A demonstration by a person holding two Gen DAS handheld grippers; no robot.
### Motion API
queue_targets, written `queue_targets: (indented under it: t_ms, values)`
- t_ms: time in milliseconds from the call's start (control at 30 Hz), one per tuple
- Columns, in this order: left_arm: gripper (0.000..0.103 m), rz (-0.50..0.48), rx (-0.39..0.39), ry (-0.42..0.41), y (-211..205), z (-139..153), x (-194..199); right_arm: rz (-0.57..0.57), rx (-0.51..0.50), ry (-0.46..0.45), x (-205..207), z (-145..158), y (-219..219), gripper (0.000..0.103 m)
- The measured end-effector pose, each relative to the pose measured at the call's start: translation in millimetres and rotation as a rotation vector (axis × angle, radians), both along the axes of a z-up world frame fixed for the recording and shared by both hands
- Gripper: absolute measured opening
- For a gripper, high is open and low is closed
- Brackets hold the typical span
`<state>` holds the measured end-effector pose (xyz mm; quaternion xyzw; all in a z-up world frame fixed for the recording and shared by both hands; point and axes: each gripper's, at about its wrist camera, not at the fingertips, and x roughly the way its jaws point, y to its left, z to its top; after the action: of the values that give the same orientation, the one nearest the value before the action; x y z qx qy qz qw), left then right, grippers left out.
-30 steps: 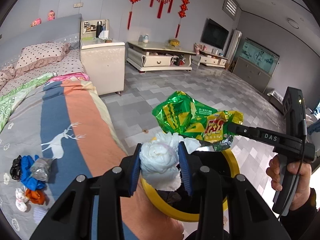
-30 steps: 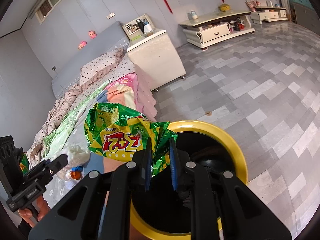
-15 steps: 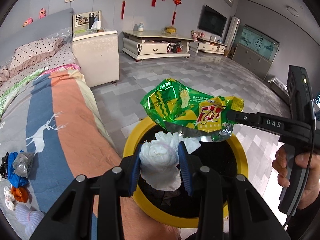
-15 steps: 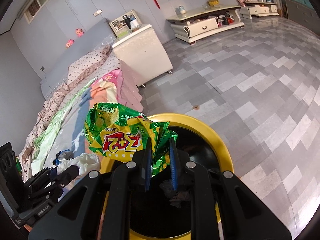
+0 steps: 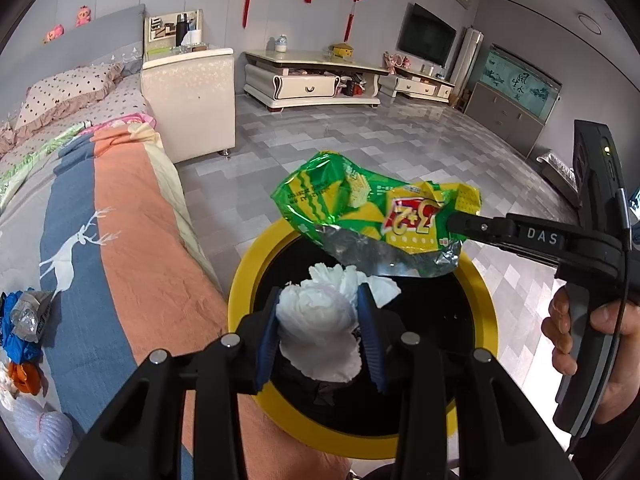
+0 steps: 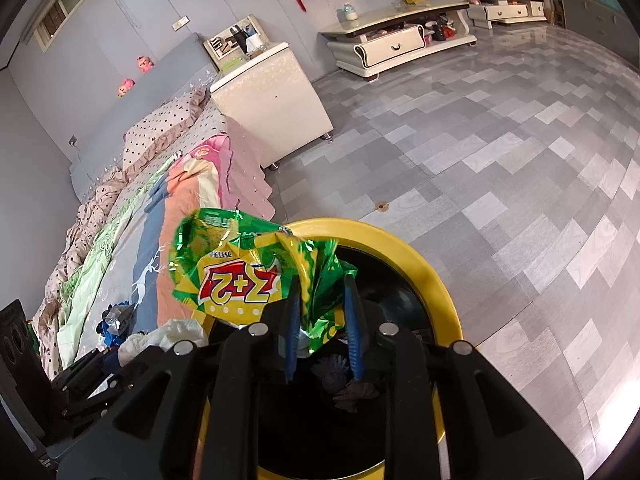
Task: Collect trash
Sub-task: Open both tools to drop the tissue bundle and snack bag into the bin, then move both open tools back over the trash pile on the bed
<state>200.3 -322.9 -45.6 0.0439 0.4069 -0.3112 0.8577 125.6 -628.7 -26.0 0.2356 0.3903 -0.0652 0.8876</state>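
Compared with a second ago, both grippers sit lower over the bin (image 5: pixel 240 292), whose yellow rim now fills the lower centre. The right gripper (image 6: pixel 322 312) is opening, its pads parting from the green snack bag (image 6: pixel 240 264) between them. The left gripper (image 5: pixel 318 322) squeezes a wad of tissue (image 5: pixel 316 316) above the bin's mouth. Dark scraps (image 6: pixel 352 390) lie inside the bin.

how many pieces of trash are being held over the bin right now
2. A white tissue wad sits clamped in the left claw. A green snack wrapper hangs between the pads of the right claw, which is opening. Both are above the yellow-rimmed bin.
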Motion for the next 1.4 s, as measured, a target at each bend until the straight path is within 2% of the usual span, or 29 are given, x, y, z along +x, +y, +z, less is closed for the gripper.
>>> queue_targets:
  t_ms: [200,367,500,567,833,1100,1400]
  values:
    - [0.038,0.010,-0.009,0.022,5,-1,0,-0.012,-0.007,0.000,0,6,4,0.027]
    - [0.052,0.029,-0.019,0.013,13,1,0,-0.029,-0.016,0.002,-4,9,4,0.037]
    - [0.058,0.039,-0.035,0.011,21,4,-1,-0.039,-0.017,0.003,-8,12,4,0.044]
    - [0.067,0.048,-0.039,0.006,27,5,-1,-0.046,-0.018,0.002,-11,13,4,0.049]
    - [0.079,0.113,-0.027,-0.048,64,15,1,-0.042,-0.033,-0.024,-18,23,18,0.059]
    - [0.085,0.224,-0.021,-0.093,125,29,10,0.081,-0.081,-0.111,-12,52,76,0.070]
    - [0.087,0.348,-0.002,-0.108,200,32,18,0.221,-0.109,-0.132,8,69,156,0.073]
